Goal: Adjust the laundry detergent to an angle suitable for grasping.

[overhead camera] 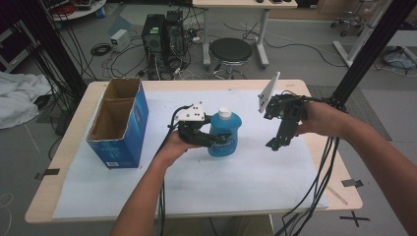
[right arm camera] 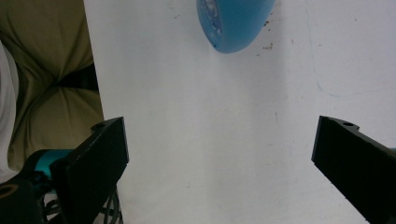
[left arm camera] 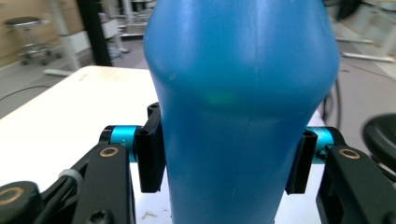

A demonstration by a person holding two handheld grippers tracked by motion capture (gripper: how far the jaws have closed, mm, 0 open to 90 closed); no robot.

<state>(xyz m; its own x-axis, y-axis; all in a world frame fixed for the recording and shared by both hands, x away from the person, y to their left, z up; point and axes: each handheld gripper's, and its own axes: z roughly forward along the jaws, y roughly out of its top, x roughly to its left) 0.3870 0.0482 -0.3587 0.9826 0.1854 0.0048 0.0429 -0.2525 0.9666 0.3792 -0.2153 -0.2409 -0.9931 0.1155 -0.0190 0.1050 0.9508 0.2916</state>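
- The blue bottle [overhead camera: 224, 133] with a white cap stands upright near the middle of the table [overhead camera: 314, 162], on the white sheet [overhead camera: 196, 182] that covers most of the top.
- The left tongs [overhead camera: 216, 139] are clamped on the bottle's lower body — in the left gripper view both black pads press against the blue sides, one on each flank.
- The right tongs [overhead camera: 273, 145] hang above the sheet to the right of the bottle, well apart from it, pointing down toward the table.
- In the right gripper view those jaws stand wide apart with nothing between them — bare white sheet below, and the bottle's rounded edge [right arm camera: 233, 23] at the top of the picture.
- An open blue cardboard box [overhead camera: 120, 123] stands at the left side of the table, apart from the bottle.
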